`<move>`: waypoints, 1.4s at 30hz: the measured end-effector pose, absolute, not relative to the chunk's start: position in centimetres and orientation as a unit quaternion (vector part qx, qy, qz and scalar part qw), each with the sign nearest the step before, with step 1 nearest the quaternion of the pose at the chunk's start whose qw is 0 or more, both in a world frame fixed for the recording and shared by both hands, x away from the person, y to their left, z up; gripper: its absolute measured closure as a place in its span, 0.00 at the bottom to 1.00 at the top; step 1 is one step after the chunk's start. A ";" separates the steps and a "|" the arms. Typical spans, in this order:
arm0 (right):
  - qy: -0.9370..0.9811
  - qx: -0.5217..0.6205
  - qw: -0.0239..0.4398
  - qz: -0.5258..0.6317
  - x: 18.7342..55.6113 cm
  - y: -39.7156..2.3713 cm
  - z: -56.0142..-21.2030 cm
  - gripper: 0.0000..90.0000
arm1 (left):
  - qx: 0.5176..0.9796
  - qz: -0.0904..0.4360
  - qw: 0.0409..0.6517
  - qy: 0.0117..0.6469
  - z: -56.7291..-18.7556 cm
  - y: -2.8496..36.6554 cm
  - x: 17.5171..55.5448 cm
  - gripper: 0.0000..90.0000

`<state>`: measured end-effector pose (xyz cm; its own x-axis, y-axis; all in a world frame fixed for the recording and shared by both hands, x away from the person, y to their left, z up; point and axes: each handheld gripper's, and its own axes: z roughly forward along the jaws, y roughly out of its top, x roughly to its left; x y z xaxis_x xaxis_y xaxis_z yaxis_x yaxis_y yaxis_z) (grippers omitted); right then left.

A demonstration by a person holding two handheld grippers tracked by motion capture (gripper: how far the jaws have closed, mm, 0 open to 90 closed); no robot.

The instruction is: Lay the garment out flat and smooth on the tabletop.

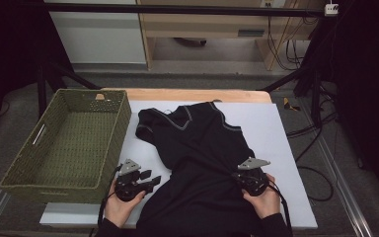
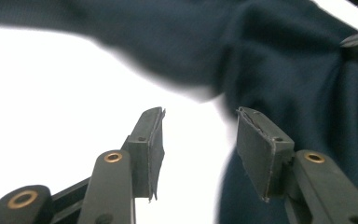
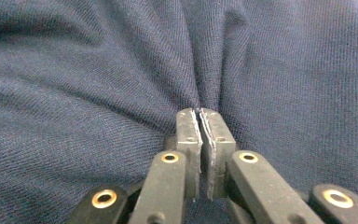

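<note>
garment: dark top [image 1: 197, 163] lies spread on the white sheet [image 1: 276, 128] at counter centre, hem toward me at 6 o'clock, collar at 12.
R gripper [image 1: 238, 176]: pinched tight on a fold of the fabric, creases fanning out from my pads [image 3: 189, 128].
L gripper [image 1: 153, 180]: jaws partly apart, nothing between them, fabric edge just beside, at 3 o'clock.
risk 1: if I pull w/ R alone, top bunches and skews.
risk 2: L may close on air or the sheet.
basket [image 1: 113, 133]: at 9 o'clock, sleeve near its wall, could snag.

left gripper [image 1: 150, 180]: black body, grey three-cornered plate, brass pivot rivets | right gripper [image 1: 241, 174]: same build, black cable | dark sleeves [image 1: 276, 224]
</note>
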<state>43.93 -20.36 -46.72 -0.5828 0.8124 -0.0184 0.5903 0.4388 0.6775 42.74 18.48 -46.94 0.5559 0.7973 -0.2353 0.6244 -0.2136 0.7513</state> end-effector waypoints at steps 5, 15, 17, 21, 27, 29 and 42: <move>0.830 0.422 0.173 0.320 43.9 -20.3 -46.7 0.96 | 0.791 0.071 0.422 0.436 -48.0 16.4 43.0 0.58; 0.827 0.408 0.184 0.340 43.6 -20.1 -45.9 0.82 | 0.836 0.093 0.381 0.383 -47.7 14.0 41.7 0.95; 0.818 0.391 0.197 0.374 43.5 -19.5 -44.8 0.73 | 0.836 0.097 0.383 0.380 -47.3 14.3 41.5 0.96; 0.811 0.354 0.194 0.425 44.2 -16.0 -43.1 0.57 | 0.832 0.106 0.392 0.378 -46.7 15.5 40.9 0.96; 0.829 0.313 0.144 0.441 47.9 -7.1 -43.0 0.51 | 0.831 0.102 0.395 0.379 -46.7 16.4 40.0 0.96; 0.837 0.309 0.135 0.431 49.4 -4.5 -43.7 0.50 | 0.834 0.102 0.393 0.374 -46.7 16.2 39.7 0.96; 0.863 0.316 0.189 0.346 52.7 1.8 -45.4 0.95 | 0.832 0.109 0.388 0.380 -46.5 17.2 38.0 0.96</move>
